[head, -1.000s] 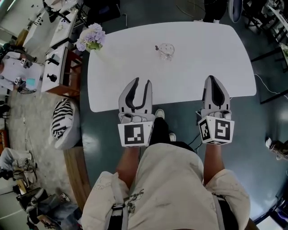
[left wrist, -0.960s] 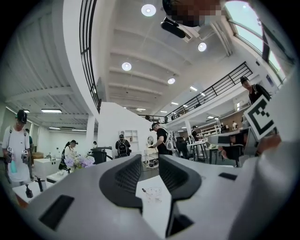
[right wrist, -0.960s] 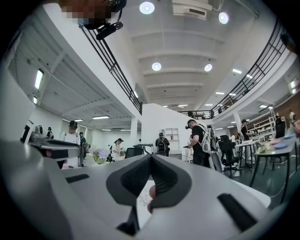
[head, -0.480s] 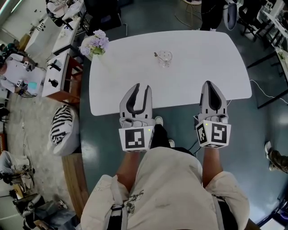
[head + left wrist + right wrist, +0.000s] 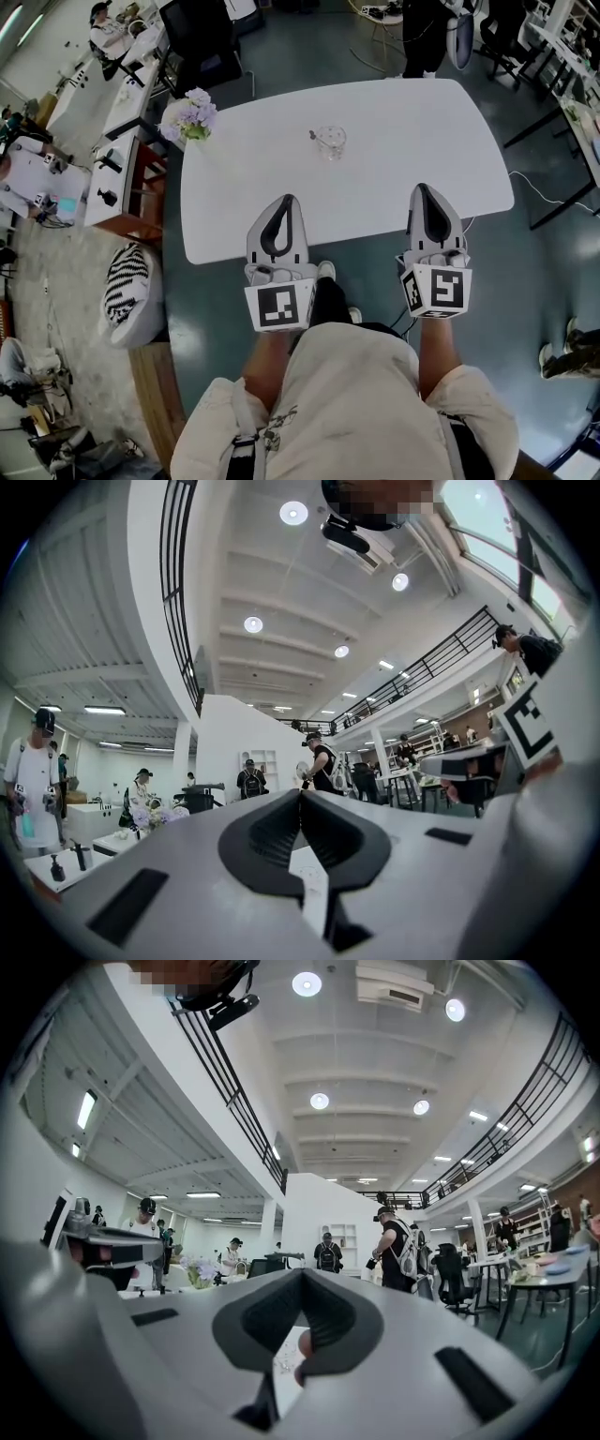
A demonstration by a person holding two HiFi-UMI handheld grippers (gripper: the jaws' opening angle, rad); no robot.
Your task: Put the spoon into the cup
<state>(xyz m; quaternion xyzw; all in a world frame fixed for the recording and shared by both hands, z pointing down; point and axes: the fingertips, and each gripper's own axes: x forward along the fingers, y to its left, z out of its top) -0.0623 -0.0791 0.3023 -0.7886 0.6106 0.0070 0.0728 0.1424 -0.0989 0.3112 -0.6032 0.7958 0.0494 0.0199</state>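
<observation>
Left gripper (image 5: 285, 200) and right gripper (image 5: 421, 188), from the head view, hover over the near edge of the white table (image 5: 244, 178), each with jaws pressed together. Well beyond, between them, stands the glass cup (image 5: 330, 143), with the spoon (image 5: 315, 136) at its left rim; too small to tell whether it's inside. Left gripper view: jaws meet, nothing held. Right gripper view: the same

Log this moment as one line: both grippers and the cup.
left gripper: shut, empty | right gripper: shut, empty | cup: upright on table, beyond both grippers
</observation>
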